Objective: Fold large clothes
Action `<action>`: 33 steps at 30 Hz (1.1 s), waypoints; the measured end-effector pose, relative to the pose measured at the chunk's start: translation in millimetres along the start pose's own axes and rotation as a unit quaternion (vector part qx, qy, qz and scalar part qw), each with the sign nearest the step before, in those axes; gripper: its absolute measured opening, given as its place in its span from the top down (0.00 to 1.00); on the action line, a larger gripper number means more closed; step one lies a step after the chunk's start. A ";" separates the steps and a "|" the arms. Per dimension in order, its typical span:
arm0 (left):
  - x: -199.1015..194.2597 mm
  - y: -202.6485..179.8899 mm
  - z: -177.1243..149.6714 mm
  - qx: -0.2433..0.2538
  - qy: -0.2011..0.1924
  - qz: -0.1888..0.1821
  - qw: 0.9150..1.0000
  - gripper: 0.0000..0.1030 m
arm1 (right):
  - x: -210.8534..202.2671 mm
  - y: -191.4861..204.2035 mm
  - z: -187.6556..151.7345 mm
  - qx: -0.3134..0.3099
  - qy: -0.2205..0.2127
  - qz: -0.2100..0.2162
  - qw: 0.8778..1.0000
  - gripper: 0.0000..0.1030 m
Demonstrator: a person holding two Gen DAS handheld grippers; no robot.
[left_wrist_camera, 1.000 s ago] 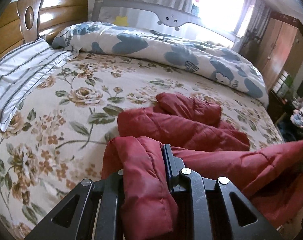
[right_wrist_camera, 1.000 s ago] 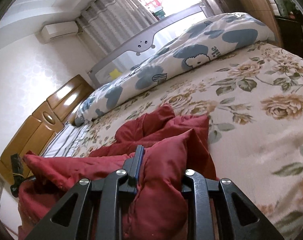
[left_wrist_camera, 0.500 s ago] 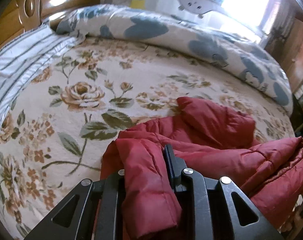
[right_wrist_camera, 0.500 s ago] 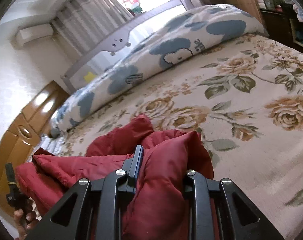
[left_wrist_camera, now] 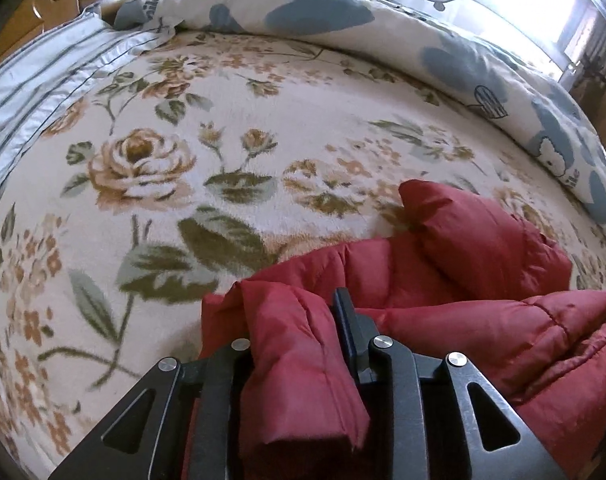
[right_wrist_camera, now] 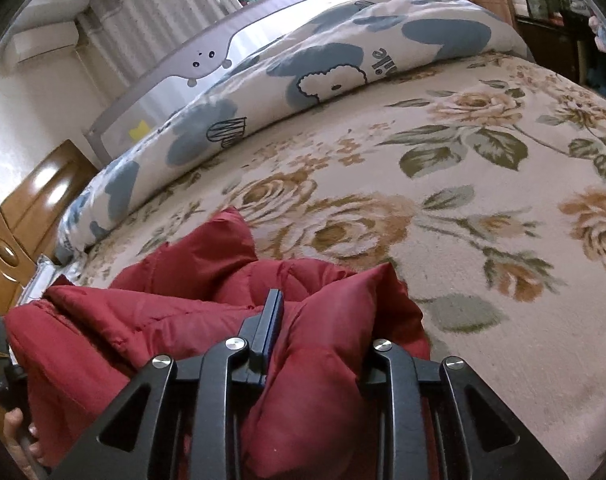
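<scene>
I have the red padded jacket (left_wrist_camera: 483, 264) pinched at two spots. My left gripper (left_wrist_camera: 303, 320) has its jaws clamped on a thick fold of the quilted fabric, which bulges up between them and hides most of the left finger. My right gripper (right_wrist_camera: 323, 312) grips another bunched fold the same way, the cloth swelling over its right finger.

The rest of the jacket lies crumpled on the floral blanket (left_wrist_camera: 231, 152) covering the bed, at the near edge, with one puffy sleeve-like lobe (right_wrist_camera: 207, 244) poking toward the far side. Between my two grips the fabric runs in a loose ridge.

Beyond the jacket, the blanket stretches open toward a rolled duvet with blue blotches and a cartoon sheep (right_wrist_camera: 335, 64), lying along the far side against a grey bed rail (right_wrist_camera: 207, 60) with a printed face. A striped pillow (left_wrist_camera: 43, 76) sits at the far left by the wooden headboard (right_wrist_camera: 35, 208). In the right wrist view, a bare hand (right_wrist_camera: 21, 436) shows at the lower left edge, touching the jacket's hem. Curtains (right_wrist_camera: 163, 12) and a wall air conditioner (right_wrist_camera: 47, 40) stand behind the rail.
</scene>
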State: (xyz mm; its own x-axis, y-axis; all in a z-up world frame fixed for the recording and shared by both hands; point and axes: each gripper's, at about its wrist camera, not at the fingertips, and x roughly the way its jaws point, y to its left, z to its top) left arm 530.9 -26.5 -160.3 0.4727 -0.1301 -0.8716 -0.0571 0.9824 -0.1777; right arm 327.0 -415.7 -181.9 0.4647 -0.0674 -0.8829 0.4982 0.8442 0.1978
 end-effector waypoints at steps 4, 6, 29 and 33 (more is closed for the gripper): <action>7.8 -4.8 2.0 0.007 -0.001 0.009 1.000 0.74 | 11.3 -0.6 2.2 0.004 0.005 -0.008 1.000 0.76; -2.9 -1.4 -2.9 0.000 -0.014 -0.001 1.000 0.70 | 14.1 -0.4 2.2 0.002 0.005 -0.010 1.000 0.76; -81.3 -43.3 -127.0 0.167 -0.047 0.019 0.985 0.24 | -42.1 13.9 12.1 -0.011 -0.022 0.035 0.999 0.46; -81.0 -43.0 -122.7 0.158 -0.053 0.034 0.985 0.22 | -83.2 31.7 -2.8 -0.057 -0.060 0.055 0.995 0.21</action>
State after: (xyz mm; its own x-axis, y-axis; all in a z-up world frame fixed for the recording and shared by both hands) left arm 387.1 -74.6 -138.1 0.5672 -0.0652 -0.8210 0.1782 0.9830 0.0450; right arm 302.1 -381.9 -103.4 0.5992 -0.0285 -0.8001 0.3563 0.9045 0.2346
